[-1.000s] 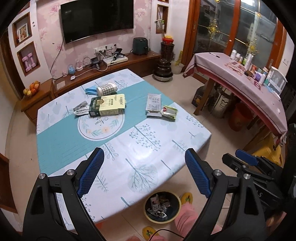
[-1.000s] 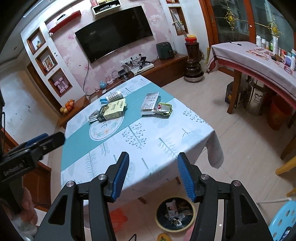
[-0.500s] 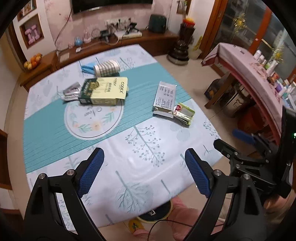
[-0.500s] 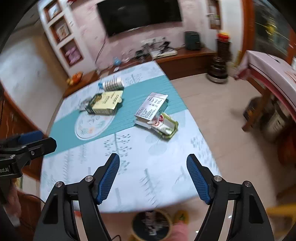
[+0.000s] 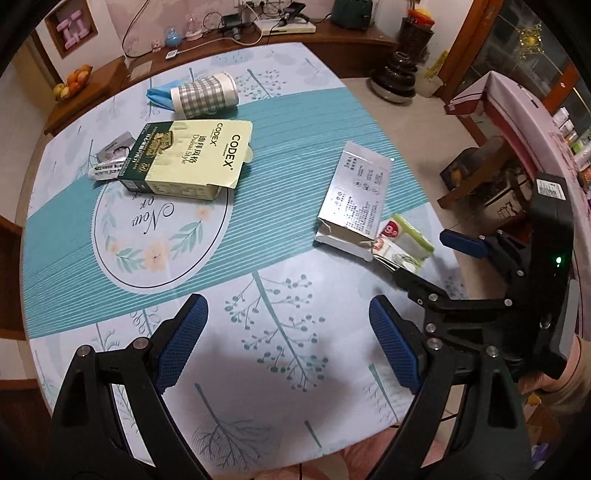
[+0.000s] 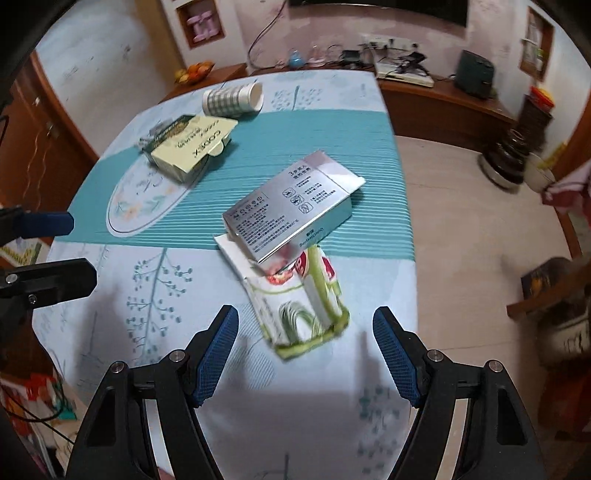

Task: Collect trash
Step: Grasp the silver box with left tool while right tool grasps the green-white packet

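Trash lies on the tablecloth (image 5: 258, 350): a silver carton (image 5: 360, 199) (image 6: 291, 206) resting partly on a green and white packet (image 5: 404, 242) (image 6: 303, 299), a yellow and green box (image 5: 188, 162) (image 6: 188, 147), a checked paper cup (image 5: 203, 94) (image 6: 231, 98) on its side, and a foil wrapper (image 5: 110, 155). My left gripper (image 5: 286, 332) hangs open over bare cloth near the front edge. My right gripper (image 6: 304, 343) (image 5: 436, 258) is open, tilted down just short of the green and white packet, with nothing gripped. The left gripper (image 6: 55, 251) shows at the right wrist view's left edge.
A blue cloth (image 5: 159, 96) sits behind the cup. A wooden sideboard (image 5: 332, 33) with cables and a fruit bowl (image 5: 72, 79) runs along the far wall. A dark stacked pot (image 5: 399, 74) stands on the floor, a pink-covered table (image 5: 517, 122) at the right.
Both grippers have come down and forward over the table and tilted downward. The right jaws have widened. The floor bin has dropped out of both views.
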{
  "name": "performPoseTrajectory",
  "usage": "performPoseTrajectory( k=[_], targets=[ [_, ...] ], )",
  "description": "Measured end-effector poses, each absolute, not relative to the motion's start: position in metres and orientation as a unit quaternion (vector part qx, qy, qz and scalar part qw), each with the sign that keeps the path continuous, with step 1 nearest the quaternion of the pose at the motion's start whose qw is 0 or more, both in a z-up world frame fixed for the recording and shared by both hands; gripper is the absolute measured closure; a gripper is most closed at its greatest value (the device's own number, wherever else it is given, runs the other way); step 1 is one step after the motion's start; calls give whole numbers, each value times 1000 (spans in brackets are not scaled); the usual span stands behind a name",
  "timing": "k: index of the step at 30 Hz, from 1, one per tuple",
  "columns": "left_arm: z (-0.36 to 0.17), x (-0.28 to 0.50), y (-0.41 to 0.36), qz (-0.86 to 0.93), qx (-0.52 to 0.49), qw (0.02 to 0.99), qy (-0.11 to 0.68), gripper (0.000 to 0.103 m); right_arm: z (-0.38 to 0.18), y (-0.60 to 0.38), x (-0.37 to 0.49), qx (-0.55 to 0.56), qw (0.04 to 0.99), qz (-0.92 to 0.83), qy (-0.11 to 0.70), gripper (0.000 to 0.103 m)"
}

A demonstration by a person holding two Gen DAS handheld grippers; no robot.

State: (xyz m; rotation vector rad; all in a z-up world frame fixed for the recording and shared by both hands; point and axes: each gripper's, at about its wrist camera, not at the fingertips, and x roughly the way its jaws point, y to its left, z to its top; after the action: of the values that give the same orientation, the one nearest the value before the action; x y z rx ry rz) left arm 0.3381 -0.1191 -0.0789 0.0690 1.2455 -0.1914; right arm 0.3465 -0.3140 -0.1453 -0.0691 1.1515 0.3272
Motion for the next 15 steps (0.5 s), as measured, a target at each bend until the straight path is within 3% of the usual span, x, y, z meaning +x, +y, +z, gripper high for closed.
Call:
performPoseTrajectory(
  k=[8,15],
  targets=[
    [-95,359,-127,-81,30,799,595,16,-169,-303,367,-51,812,180,552,28],
    [-98,370,-140,-89,35,794,601,16,-169,-306,373,-50,816,186,545,51]
  ],
)
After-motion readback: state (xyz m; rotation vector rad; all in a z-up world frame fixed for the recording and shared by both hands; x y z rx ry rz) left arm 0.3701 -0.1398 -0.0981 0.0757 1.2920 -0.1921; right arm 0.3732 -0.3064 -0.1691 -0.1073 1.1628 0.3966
